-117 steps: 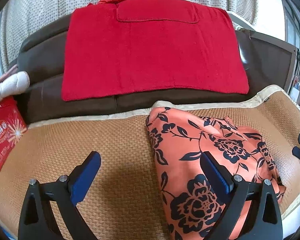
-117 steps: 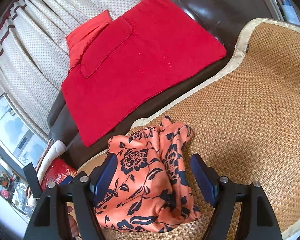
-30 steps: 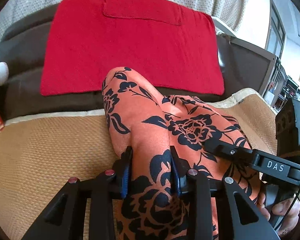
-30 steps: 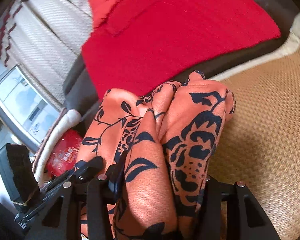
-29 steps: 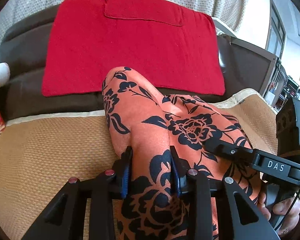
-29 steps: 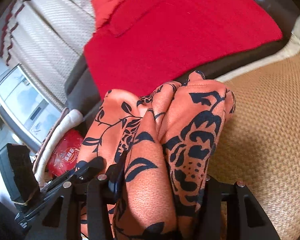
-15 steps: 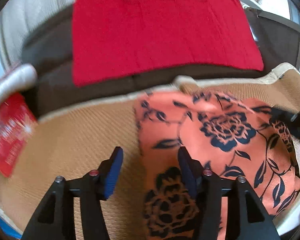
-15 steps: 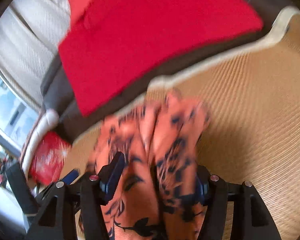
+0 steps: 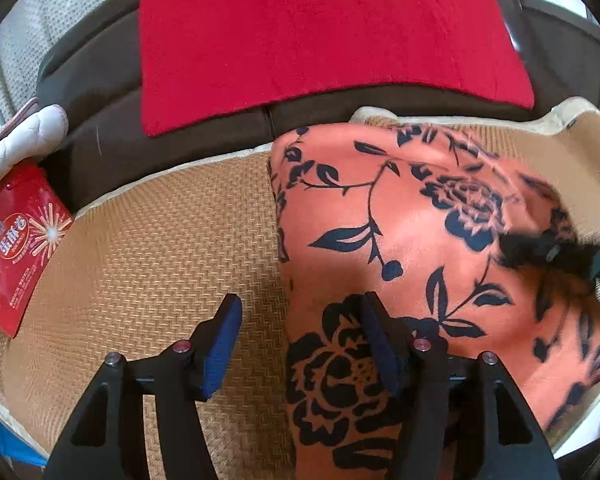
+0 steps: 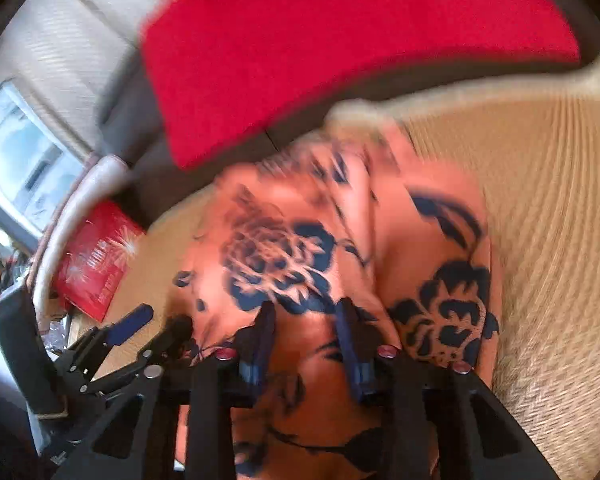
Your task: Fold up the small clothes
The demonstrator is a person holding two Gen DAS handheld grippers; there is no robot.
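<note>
Wide apart, my left gripper (image 9: 300,344) holds nothing: through the left camera its left pad sits over the woven mat (image 9: 152,256), and its right pad lies at the near edge of the orange floral cloth (image 9: 412,216), which lies on the mat and reaches back to the mat's pale border. Behind it a red towel (image 9: 320,36) drapes the dark sofa (image 9: 100,120), and a red packet (image 9: 16,240) lies at far left. My right gripper shows blurred at the cloth's right side. Through the right camera, also blurred, my right gripper (image 10: 306,336) is narrowed onto a bunched fold of the cloth (image 10: 332,248), fabric filling the gap. My left gripper (image 10: 152,328) appears at lower left, pads apart.
</note>
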